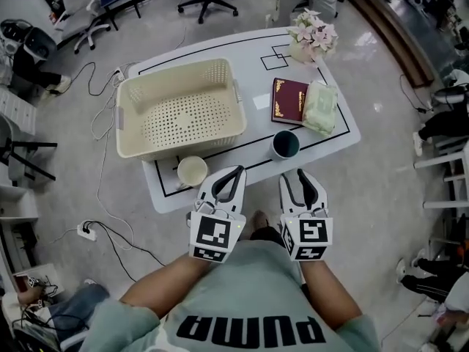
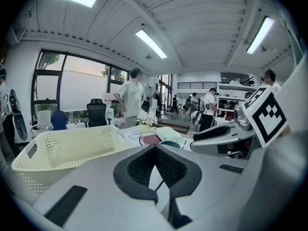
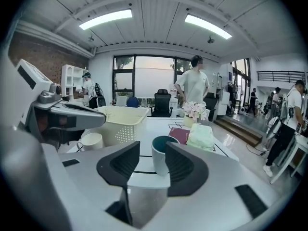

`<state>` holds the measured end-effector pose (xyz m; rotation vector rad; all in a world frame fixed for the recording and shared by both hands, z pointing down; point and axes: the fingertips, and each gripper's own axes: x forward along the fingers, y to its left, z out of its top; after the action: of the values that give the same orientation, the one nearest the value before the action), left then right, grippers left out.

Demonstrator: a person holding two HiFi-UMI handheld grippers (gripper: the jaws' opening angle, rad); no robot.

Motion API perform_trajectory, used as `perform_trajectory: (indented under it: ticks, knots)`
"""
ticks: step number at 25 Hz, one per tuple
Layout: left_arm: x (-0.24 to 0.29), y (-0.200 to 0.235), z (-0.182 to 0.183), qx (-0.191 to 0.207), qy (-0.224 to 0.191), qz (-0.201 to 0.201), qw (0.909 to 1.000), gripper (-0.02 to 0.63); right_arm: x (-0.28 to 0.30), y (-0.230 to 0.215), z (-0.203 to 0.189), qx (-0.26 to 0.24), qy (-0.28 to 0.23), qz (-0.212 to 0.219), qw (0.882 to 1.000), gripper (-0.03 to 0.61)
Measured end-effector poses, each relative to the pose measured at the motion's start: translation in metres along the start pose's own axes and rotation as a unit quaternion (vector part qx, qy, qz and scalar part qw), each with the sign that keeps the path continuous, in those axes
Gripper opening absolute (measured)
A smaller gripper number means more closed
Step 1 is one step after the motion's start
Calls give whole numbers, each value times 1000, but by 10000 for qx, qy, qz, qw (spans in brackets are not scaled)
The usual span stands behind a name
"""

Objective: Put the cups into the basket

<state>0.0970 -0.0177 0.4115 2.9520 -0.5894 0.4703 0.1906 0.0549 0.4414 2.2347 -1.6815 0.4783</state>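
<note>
Two cups stand on the counter (image 1: 242,50), both outside the basket (image 1: 179,149): a cream cup (image 1: 192,171) just beside the basket's near wall and a teal cup (image 1: 285,144) near its right front corner, apart from it. Facing the teal cup, the right tongs (image 1: 294,174) are spread partway and touch nothing, while the left tongs (image 1: 234,171) are pressed together, empty, just right of the cream cup. Right of the basket lie a dark red book (image 1: 289,100) and a pale green packet (image 1: 321,107), with pink flowers (image 1: 314,34) behind them.
</note>
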Motion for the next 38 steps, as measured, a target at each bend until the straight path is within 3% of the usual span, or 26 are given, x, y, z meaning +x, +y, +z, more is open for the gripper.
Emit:
perform_trajectory:
  ticks: [5, 15, 26, 38]
  knots:
    - [22, 3, -4, 73, 94, -7, 9999, 5, 18, -9, -20, 10, 301, 40, 9995, 255]
    - [70, -1, -32, -11, 518, 161, 9985, 5, 61, -29, -53, -40, 693, 541, 9961, 337]
    - [98, 3, -52, -220, 878, 582, 9942, 5, 98, -31, -60, -309, 661, 1181, 9903, 385]
    - [111, 5, -58, -409, 1017, 853, 9903, 5, 127, -19, -46, -874, 455, 1762, 9794, 390]
